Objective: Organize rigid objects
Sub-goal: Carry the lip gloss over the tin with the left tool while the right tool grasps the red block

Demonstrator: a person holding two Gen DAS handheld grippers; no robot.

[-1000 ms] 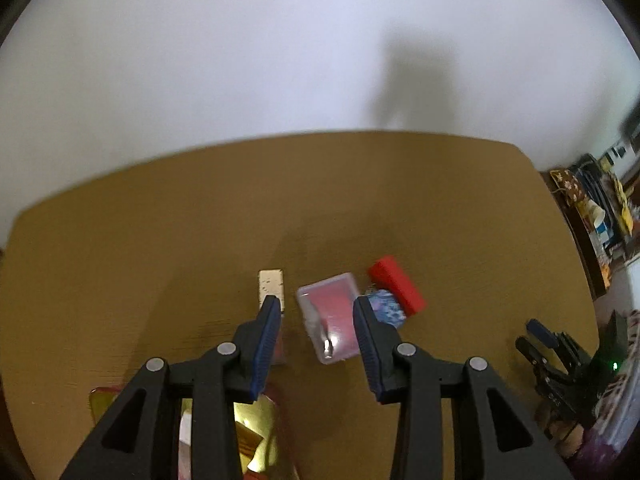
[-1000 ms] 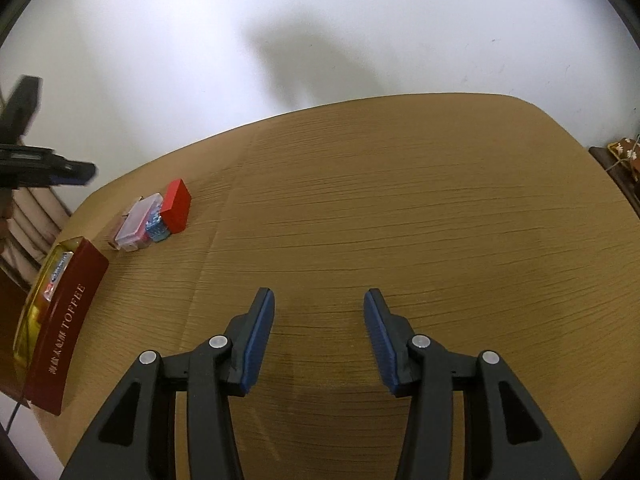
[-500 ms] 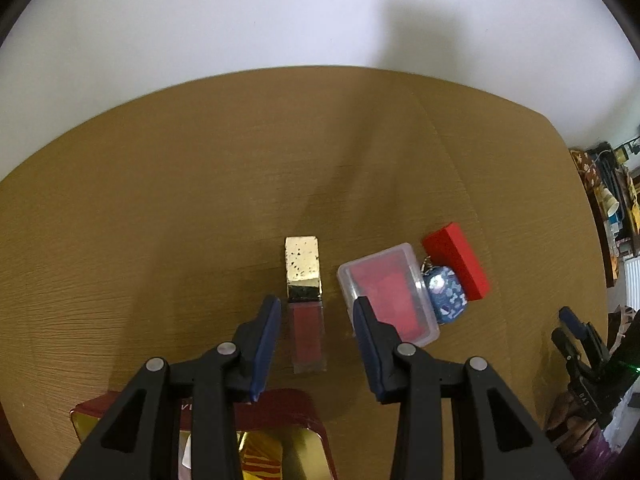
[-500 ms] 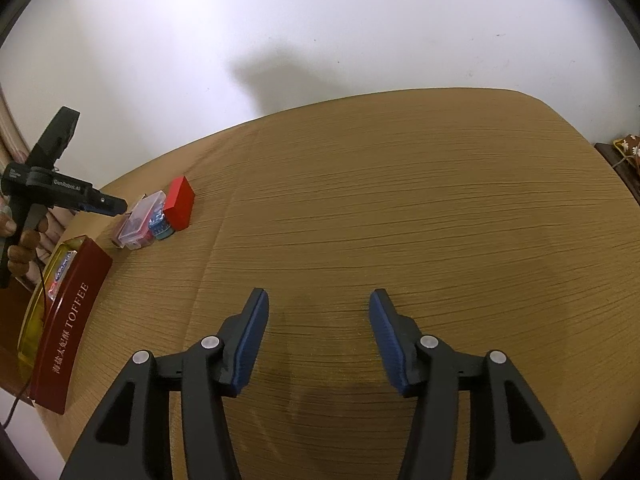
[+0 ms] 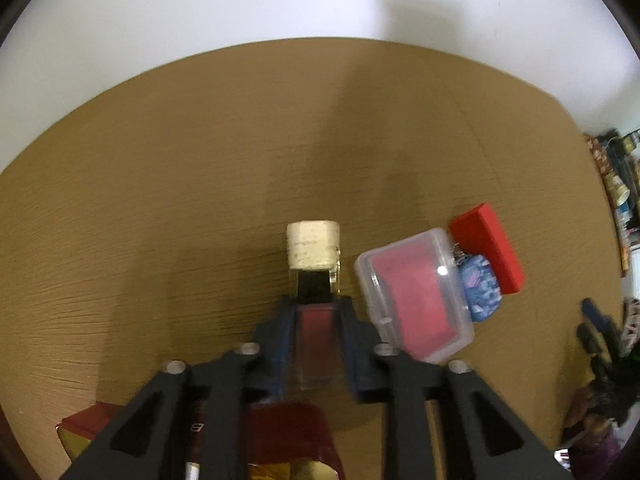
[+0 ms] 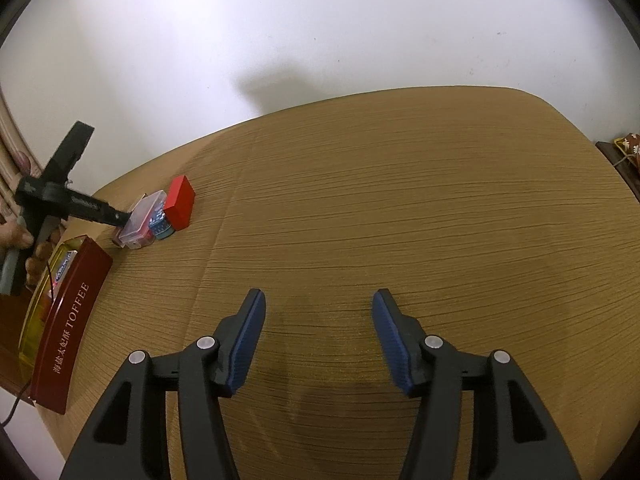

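Two pairs of tongs are at work over the brown counter [image 6: 400, 208], but only one is busy. The left tongs [image 5: 316, 320] have clamped shut on a lip gloss tube [image 5: 315, 332] that lies flat on the counter, its pale gold cap [image 5: 313, 249] pointing away. They pinch the clear, red-filled body across its narrow width, coming almost straight down from above, which I'd guess gives the flat pads the firmest hold on a slim, hard thing.

Just beside the tube sits a small clear plastic case [image 5: 414, 298] with red inside; tucked against its far side are a blue patterned trinket [image 5: 482, 294] and a red box [image 5: 486, 250], all huddled together. An open dark red toffee tin [image 6: 66, 320] waits at the near edge, right under the left tongs, with a packet or two already in it. That seems the likely home for the tube: a short lift and a pull back.

The right tongs [image 6: 318, 320] hang well apart over bare counter, jaws opening with nothing between them, probably kept out of the way.
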